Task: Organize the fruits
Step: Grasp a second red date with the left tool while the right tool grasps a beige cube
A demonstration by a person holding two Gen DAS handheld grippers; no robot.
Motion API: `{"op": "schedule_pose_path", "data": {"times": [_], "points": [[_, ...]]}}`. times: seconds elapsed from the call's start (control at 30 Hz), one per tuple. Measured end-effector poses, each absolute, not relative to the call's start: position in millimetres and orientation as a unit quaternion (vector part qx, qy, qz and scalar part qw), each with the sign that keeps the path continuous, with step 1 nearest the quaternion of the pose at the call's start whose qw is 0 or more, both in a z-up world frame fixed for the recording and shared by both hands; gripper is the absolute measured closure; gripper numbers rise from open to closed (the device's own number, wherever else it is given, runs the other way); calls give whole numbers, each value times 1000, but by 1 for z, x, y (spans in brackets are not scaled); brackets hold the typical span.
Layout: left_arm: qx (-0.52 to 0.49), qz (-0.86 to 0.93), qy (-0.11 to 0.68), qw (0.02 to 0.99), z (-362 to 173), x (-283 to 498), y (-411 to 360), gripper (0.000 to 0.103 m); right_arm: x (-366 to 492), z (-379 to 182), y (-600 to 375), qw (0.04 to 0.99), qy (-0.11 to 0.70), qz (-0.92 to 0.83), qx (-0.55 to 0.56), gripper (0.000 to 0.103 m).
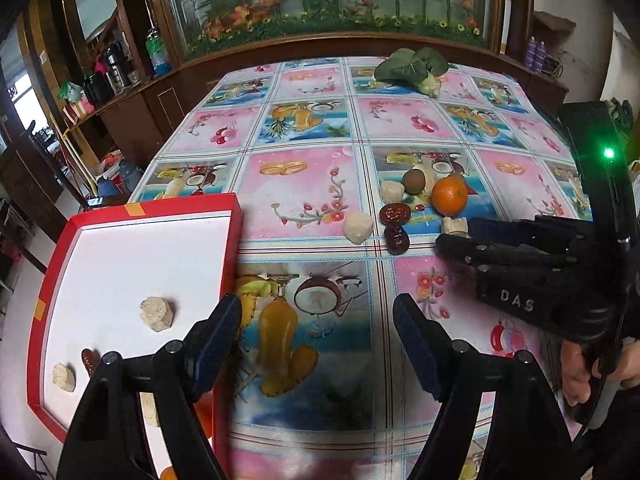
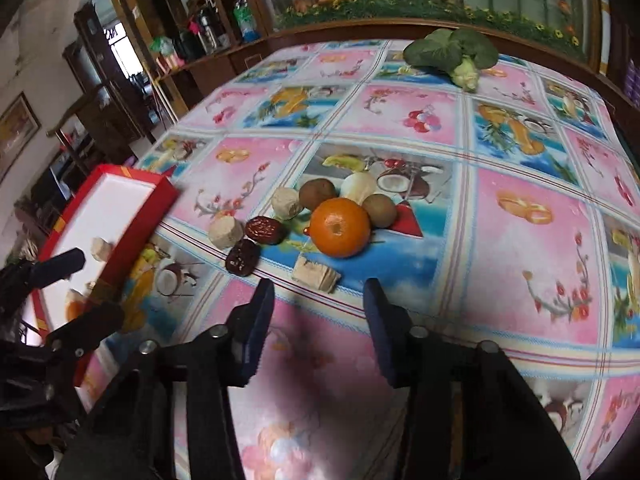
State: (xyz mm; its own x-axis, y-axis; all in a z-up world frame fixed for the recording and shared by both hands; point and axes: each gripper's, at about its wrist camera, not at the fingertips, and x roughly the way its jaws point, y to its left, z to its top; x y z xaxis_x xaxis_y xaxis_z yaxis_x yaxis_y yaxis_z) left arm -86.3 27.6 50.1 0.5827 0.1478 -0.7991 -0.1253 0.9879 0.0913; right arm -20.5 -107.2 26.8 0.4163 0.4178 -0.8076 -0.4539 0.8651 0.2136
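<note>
Nearest the right gripper (image 2: pixel 318 312), whose jaws are standing apart with nothing between them, a pale cut wedge (image 2: pixel 316 274) is lying on the worktop (image 2: pixel 520 240) just beyond the fingertips and nearly centred on the gap. Its long axis is running across the line of approach, slanting slightly, so the jaws would be closing along its length unless the wrist is rolling first; that is a judgement from the angle alone.

Just past the wedge, two dark dates (image 2: pixel 266 230) are sitting to its left, with a pale lump (image 2: pixel 225 231) beside them, and the orange (image 2: pixel 340 227) is resting straight ahead, touching a brown kiwi (image 2: pixel 380 210) on its right. Behind these, a second kiwi (image 2: pixel 318 194) and more pale pieces are clustering.

The left gripper (image 1: pixel 316 316) is hanging released and empty too, partly over the near right edge of the red tray (image 1: pixel 236 220), well apart from the pile. The tray is already holding a few pale pieces and a date (image 1: pixel 89 360). The right hand is therefore looking like the nearer one for the next pick, the left better placed for the tray.

Farthest off, a leafy green vegetable (image 2: pixel 452 54) is lying near the worktop's back edge.
</note>
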Motion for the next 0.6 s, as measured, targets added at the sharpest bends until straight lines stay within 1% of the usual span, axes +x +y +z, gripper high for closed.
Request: {"op": "schedule_pose_path", "data": {"times": [0.07,0.17,0.2,0.37,0.47,0.53,0.6], "points": [[11,74,455,887,48,-80,25,25,-23,29,-102,846,465,257,-34,62],[16,72,461,884,45,-69,18,25,-23,27,-96,852,458,247,-51,69],[19,70,465,883,42,-64,15,25,-24,26,-94,856,453,240,-66,77],[25,62,469,880,35,-46,0,25,-20,28,-109,851,464,240,-48,77],[23,61,478,876,27,-34,-4,26,-24,38,-123,859,455,229,-49,77],[19,62,485,872,21,-27,-4,30,-28,48,-131,868,443,221,-51,77],[16,58,491,869,16,-19,-6,45,-31,55,-137,873,433,220,-48,77]]}}
